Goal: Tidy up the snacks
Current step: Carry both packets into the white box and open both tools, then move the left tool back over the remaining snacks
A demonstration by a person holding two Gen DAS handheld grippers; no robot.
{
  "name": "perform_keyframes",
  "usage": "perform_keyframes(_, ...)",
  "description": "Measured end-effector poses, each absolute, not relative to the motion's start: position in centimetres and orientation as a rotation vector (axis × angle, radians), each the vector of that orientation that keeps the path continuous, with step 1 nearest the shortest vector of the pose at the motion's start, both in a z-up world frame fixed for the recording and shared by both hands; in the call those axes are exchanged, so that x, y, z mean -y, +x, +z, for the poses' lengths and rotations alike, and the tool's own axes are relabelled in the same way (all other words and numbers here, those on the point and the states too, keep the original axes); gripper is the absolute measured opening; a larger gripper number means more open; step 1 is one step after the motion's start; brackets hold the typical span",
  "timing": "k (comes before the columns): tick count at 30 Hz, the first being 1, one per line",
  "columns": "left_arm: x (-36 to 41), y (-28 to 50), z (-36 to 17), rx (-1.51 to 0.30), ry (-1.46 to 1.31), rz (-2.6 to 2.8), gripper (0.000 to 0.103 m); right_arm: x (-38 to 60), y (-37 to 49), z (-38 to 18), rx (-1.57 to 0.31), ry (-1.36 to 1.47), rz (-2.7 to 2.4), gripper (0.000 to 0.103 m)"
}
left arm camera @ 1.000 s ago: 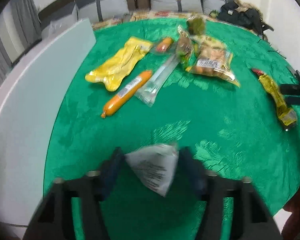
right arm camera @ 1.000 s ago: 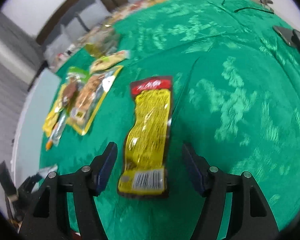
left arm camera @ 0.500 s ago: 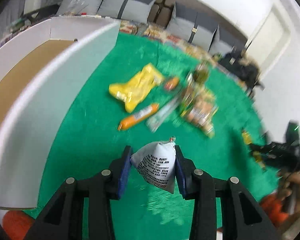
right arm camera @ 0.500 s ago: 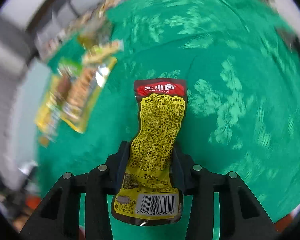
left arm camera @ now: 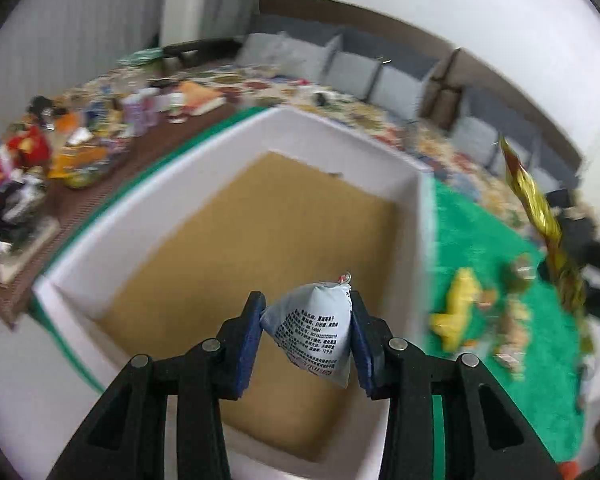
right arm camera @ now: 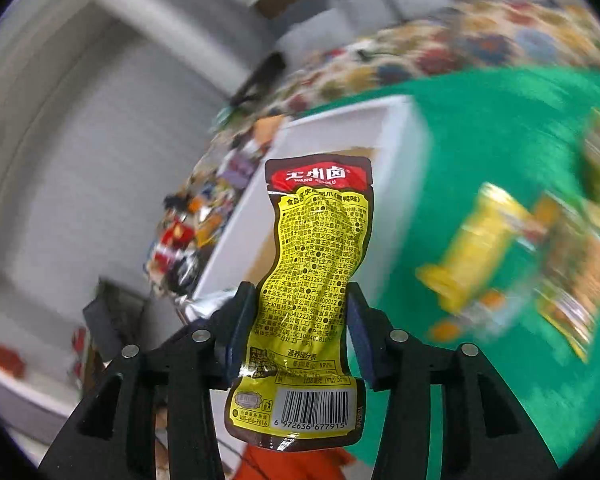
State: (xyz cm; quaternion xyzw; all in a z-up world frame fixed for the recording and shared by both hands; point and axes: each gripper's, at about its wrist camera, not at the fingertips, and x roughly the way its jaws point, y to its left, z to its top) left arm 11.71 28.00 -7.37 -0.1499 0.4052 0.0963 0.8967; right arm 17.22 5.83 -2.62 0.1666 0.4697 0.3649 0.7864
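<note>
Both tongs (left arm camera: pixel 306 334) lifted, gripping packets (right arm camera: pixel 316 288).

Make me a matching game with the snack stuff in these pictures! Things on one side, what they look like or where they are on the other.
Things:
1. small white packet
2. long yellow packet
3. box
4. cloth

Descriptions:
A. green, with snacks lying on it
B. white walls, brown floor
C. gripped in the left tool, above the box
D. gripped in the right tool, red band at the top

Pairs: 1-C, 2-D, 3-B, 4-A
</note>
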Motion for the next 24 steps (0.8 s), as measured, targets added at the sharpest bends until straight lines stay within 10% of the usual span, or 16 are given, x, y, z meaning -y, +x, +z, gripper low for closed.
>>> perform_keyframes(7,-29.8,9.7,-9.0,-0.843,-0.312,0.291,0.077,-7.6,17.1,-2.8,-0.958,0.301,0.752,0.071)
perform_keyframes(24,0.1,12.5,-17.2,-1.006,-0.102,-0.175,0.095,29.3,6.3,-19.8,-0.921,0.005,-0.033,0.074)
